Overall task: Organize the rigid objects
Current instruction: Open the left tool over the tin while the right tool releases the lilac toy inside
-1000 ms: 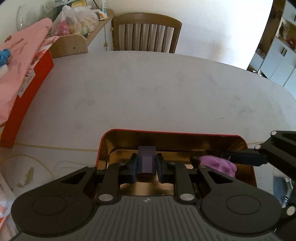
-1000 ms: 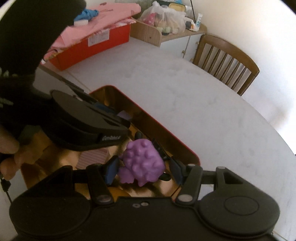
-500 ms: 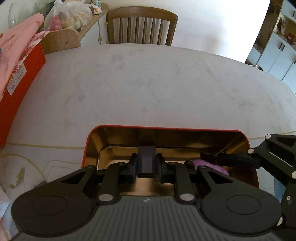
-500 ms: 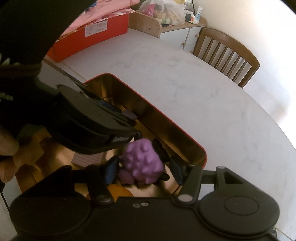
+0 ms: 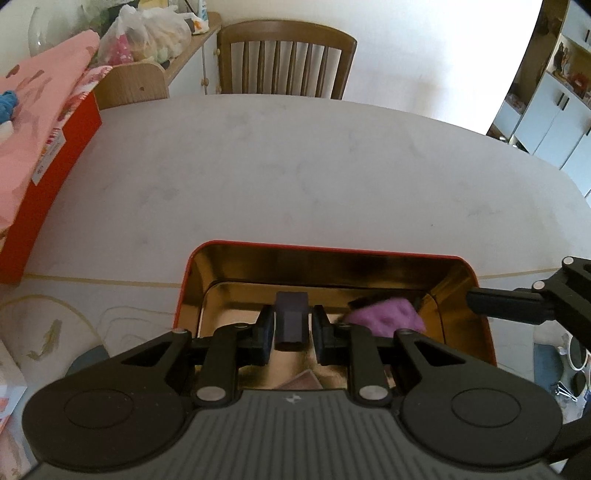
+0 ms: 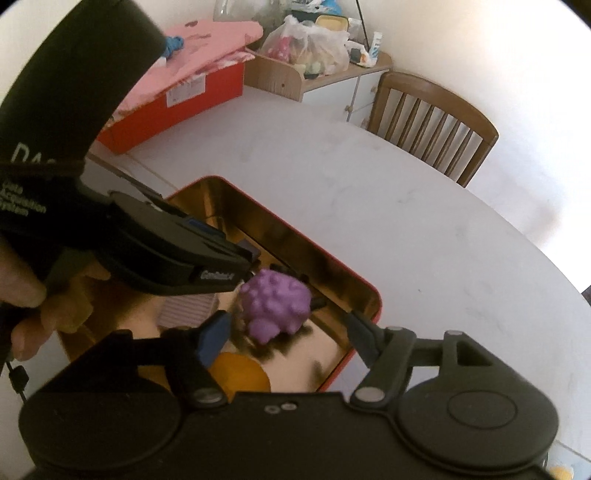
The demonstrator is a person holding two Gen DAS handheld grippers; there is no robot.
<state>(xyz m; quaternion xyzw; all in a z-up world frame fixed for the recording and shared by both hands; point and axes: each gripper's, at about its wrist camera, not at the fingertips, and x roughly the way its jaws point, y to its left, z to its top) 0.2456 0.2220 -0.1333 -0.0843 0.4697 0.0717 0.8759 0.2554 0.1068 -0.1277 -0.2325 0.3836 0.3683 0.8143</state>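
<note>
A red tin with a gold inside (image 5: 258, 246) (image 6: 364, 288) lies on the white table. My left gripper (image 5: 291, 328) hangs over the tin and is shut on a dark purple block (image 5: 291, 319). My right gripper (image 6: 286, 328) is open over the tin's right end. A bumpy purple toy (image 6: 275, 304) lies free in the tin between its spread fingers; it also shows in the left wrist view (image 5: 386, 315). An orange object (image 6: 240, 373) and a pink striped block (image 6: 188, 312) lie in the tin too.
A red box under pink cloth (image 5: 44, 147) stands at the table's left edge. A wooden chair (image 5: 284, 61) stands at the far side. A cabinet with a plastic bag (image 5: 147, 33) is behind. The left gripper's body (image 6: 147, 243) crosses the right wrist view.
My right gripper has opened and let go of the purple toy, which now lies in the tin. My left gripper still holds the dark block over the tin.
</note>
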